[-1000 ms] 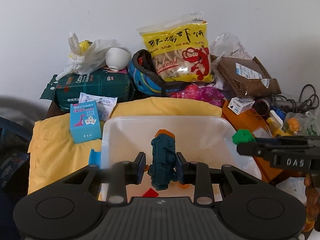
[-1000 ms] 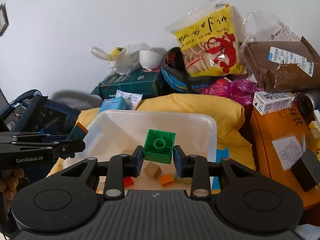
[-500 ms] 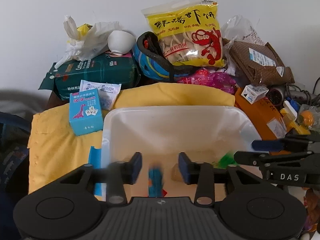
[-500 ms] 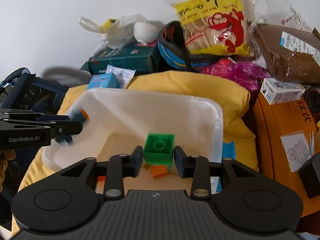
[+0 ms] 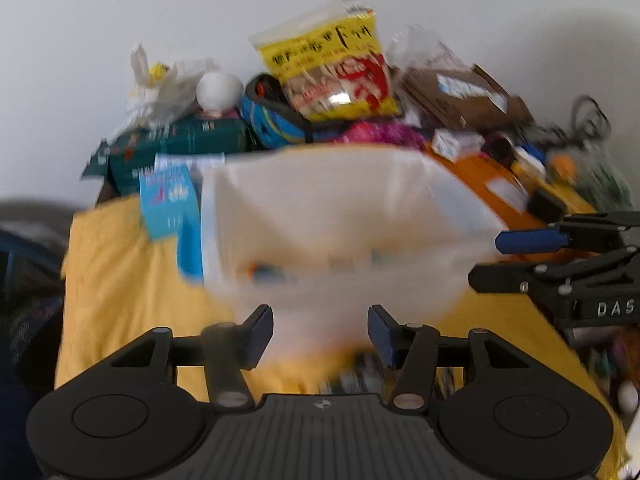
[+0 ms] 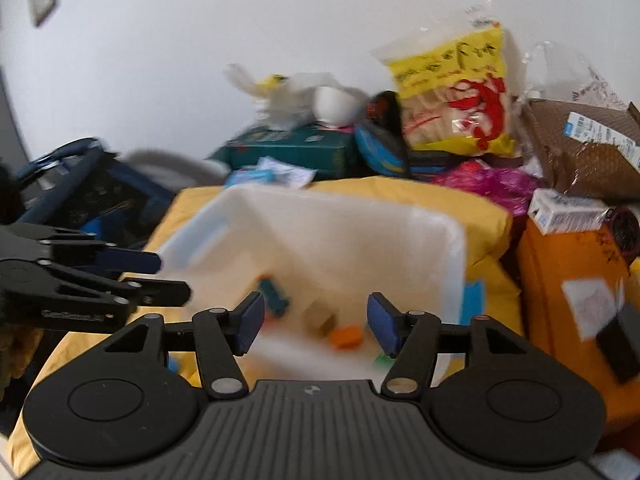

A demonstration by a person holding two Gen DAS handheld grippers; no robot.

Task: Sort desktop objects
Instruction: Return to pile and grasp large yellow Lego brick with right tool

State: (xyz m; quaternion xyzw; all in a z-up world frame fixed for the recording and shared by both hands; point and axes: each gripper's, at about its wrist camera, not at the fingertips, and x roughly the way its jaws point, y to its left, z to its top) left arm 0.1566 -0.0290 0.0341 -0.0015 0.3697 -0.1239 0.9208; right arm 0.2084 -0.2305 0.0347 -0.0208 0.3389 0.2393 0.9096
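Two fisheye wrist views, each looking forward and downward along its own fingers, close over a white bin (image 5: 360,216) (image 6: 320,236) at 12 o'clock. Both share the bin, a yellow snack bag (image 5: 332,68) (image 6: 456,92) and the wall behind.

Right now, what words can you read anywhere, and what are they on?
"DAS": on the right gripper, its side, in the left wrist view.
Left gripper: white lettering, too blurred to read.
Yellow snack bag: black characters, too blurred.
Green box, blue box, brown parcel labels: unreadable.
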